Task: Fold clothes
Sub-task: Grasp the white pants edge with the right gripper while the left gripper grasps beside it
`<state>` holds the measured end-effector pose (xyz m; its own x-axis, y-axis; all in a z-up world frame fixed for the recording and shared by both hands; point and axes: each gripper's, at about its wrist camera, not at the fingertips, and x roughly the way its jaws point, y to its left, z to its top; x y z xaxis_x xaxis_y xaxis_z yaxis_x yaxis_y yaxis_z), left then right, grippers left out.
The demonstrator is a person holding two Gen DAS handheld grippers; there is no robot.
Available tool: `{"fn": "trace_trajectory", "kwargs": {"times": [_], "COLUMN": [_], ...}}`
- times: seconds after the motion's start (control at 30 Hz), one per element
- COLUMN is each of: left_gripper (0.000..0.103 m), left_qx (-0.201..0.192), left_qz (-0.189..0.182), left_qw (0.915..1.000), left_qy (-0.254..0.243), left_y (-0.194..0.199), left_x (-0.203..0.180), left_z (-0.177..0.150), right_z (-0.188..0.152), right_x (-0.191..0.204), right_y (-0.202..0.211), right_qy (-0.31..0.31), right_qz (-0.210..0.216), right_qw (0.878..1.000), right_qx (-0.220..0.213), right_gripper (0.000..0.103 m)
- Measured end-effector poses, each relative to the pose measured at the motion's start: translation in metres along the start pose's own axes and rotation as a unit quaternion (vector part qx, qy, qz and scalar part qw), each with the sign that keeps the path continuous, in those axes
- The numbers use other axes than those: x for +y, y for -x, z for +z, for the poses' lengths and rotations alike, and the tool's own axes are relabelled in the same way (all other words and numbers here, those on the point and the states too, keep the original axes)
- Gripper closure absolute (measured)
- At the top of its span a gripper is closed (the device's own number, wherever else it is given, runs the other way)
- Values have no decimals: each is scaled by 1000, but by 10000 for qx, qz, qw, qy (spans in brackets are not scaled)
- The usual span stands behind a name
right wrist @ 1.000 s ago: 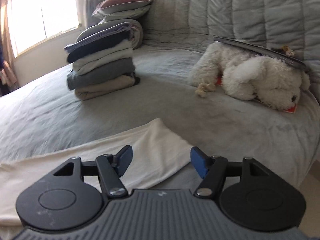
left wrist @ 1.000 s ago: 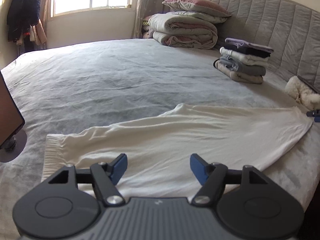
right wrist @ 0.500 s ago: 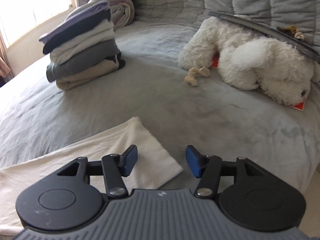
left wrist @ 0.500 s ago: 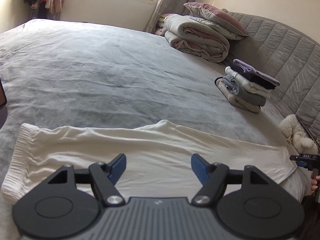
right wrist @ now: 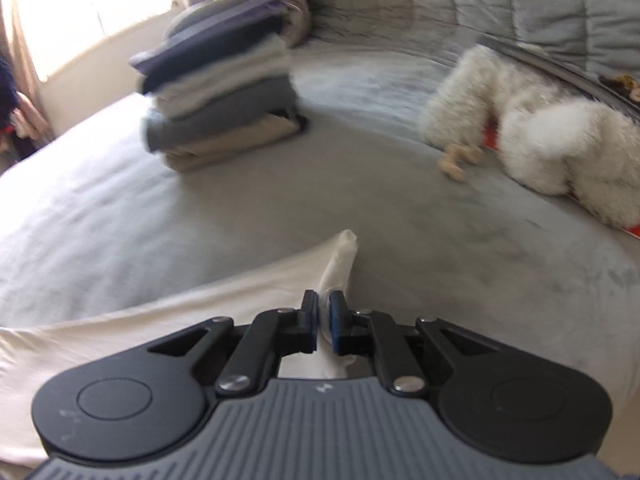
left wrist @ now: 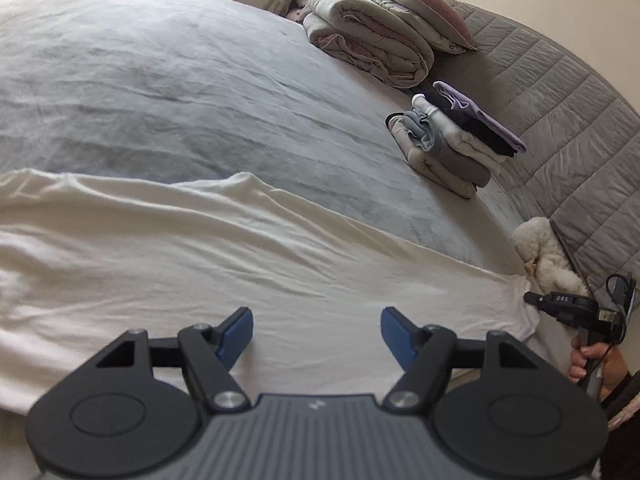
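Jaws of the right gripper [right wrist: 324, 312] pinch a corner of the cream cotton garment [left wrist: 200, 264]; jaws of the left gripper [left wrist: 316, 326] stand wide apart above its middle. The garment lies spread flat on the grey bed [left wrist: 160, 92]. Beyond sit a stack of folded clothes [right wrist: 220, 92] and a white fluffy toy dog [right wrist: 560, 148].

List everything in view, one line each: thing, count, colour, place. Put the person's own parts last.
cream garment: 1, cream, spread flat on the near bed
bed cover: 1, grey, under everything
folded clothes stack: 1, mixed grey, beige, dark, lilac, by the headboard
rolled duvet: 1, grey-pink, far corner
pillow: 1, mauve-grey, on the duvet
plush toy: 1, white, by the headboard
headboard: 1, grey quilted
left gripper: open, above the garment
right gripper: shut on the garment's corner
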<state>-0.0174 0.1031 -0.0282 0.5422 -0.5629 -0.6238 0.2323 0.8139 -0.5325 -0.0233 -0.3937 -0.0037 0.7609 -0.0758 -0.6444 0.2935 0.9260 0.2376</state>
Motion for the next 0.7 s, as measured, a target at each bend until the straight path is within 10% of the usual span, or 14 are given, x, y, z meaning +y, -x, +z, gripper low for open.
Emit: {"fn": "trace_trajectory", "kwargs": {"times": [0.7], "left_gripper": [41], "left_qx": [294], "left_qz": [-1266], "left_qw": [9784], "left_qy": [1608], "left_y": [-34], "left_x": [10], "left_z": [10], "right_z": [-61], "right_x": [215], "right_y": [16], "right_qy": [1391], "right_qz": [2475], "right_qw": [9544], "right_qx": [919], "right_gripper": [94]}}
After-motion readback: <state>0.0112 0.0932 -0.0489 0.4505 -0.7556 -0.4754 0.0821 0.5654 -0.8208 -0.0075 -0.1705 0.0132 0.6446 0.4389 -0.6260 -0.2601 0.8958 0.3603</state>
